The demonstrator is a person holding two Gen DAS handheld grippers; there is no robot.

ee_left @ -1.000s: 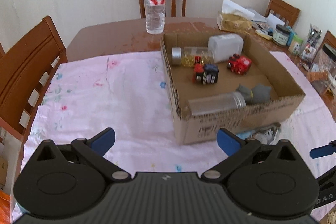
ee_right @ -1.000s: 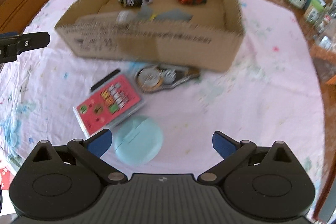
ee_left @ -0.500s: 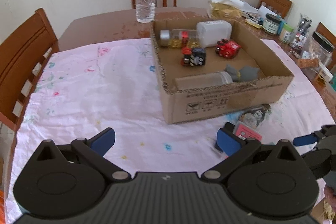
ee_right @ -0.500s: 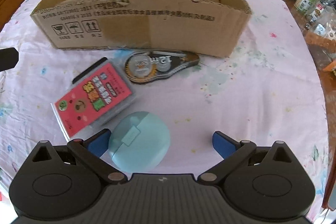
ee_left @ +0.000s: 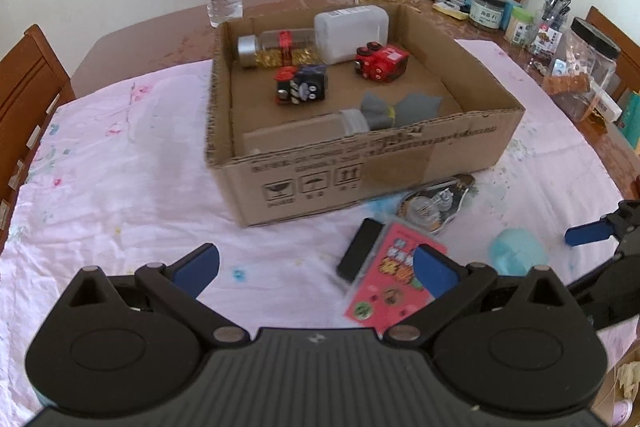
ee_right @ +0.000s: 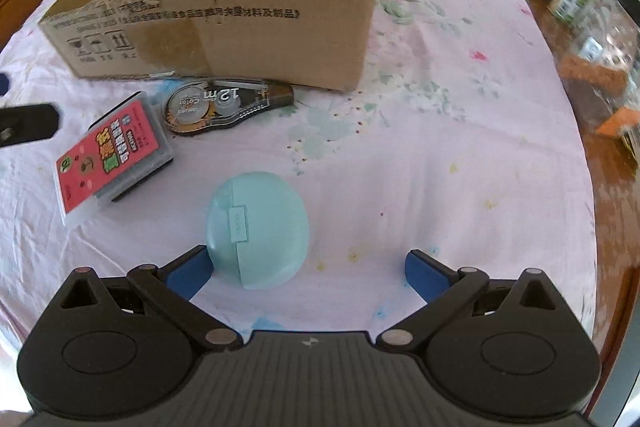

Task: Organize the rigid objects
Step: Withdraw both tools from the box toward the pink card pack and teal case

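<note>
Pink floral cloth covers the surface, where the mint clamshell case [ee_right: 258,229], probably light, stiff, slippery plastic best pinched across its rounded sides, lies lower-centre between the right gripper's [ee_right: 306,273] spread jaws, while the left gripper [ee_left: 316,267] hangs open too.

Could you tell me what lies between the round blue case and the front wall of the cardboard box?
In the right wrist view, only a correction tape dispenser lies between the blue case and the box, close against its wall; the rest is bare cloth.

A pale turquoise case [ee_right: 258,227], a red-labelled card box [ee_right: 112,155] and a brown cardboard box [ee_right: 224,39] sit on pink floral cloth [ee_right: 440,147].
</note>
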